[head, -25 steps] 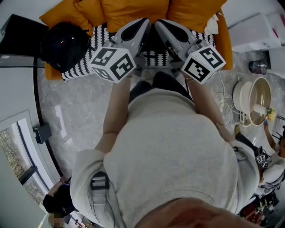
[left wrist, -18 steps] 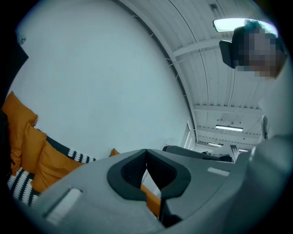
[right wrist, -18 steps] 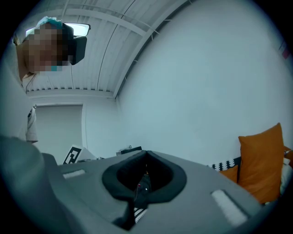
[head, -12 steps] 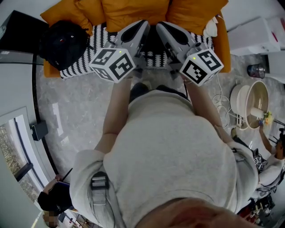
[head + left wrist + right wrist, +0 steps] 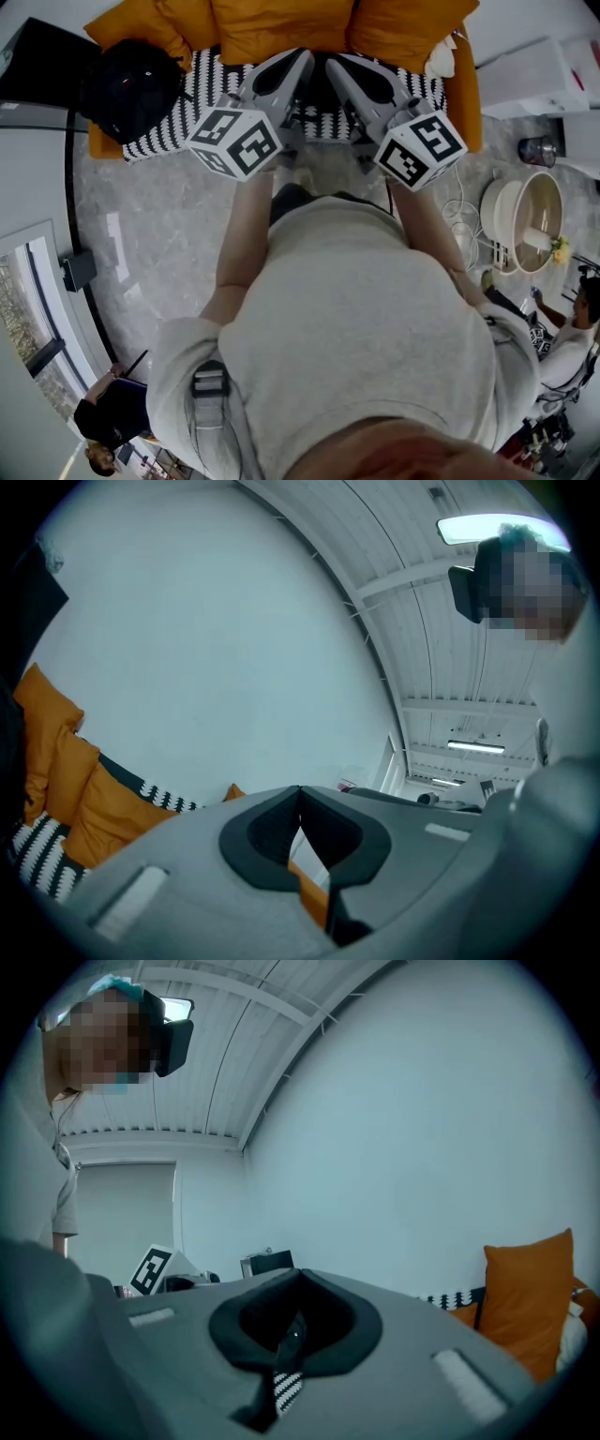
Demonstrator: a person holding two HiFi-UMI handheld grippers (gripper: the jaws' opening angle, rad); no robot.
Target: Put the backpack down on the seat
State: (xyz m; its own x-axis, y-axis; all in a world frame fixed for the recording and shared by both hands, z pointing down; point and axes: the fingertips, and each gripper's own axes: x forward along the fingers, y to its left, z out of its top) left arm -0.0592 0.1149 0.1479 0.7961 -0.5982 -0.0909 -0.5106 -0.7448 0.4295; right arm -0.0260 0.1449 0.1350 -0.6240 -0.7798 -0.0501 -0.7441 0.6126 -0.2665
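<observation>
Nearest the camera: person's grey torso (image 5: 356, 319), both arms held forward.

Left tongs (image 5: 296, 64): closed, nothing between them.

Right tongs (image 5: 335, 66): closed, likewise empty. Both pairs point towards the seat, tips close together.

Floor (image 5: 150, 234): pale marbled stone.

Seat (image 5: 466, 103): orange, covered by a black-and-white throw (image 5: 169, 131), with cushions (image 5: 281, 23) along the back.

Backpack (image 5: 131, 89): black, rounded and slumped, at the seat's left end, well apart from both tongs.

Handling, as judged: soft and limp, so likely to sag and swing when lifted; weight unknown. The best hold would be a top loop or strap, but none can be made out. Slick fabric may slip from narrow pads.
</observation>
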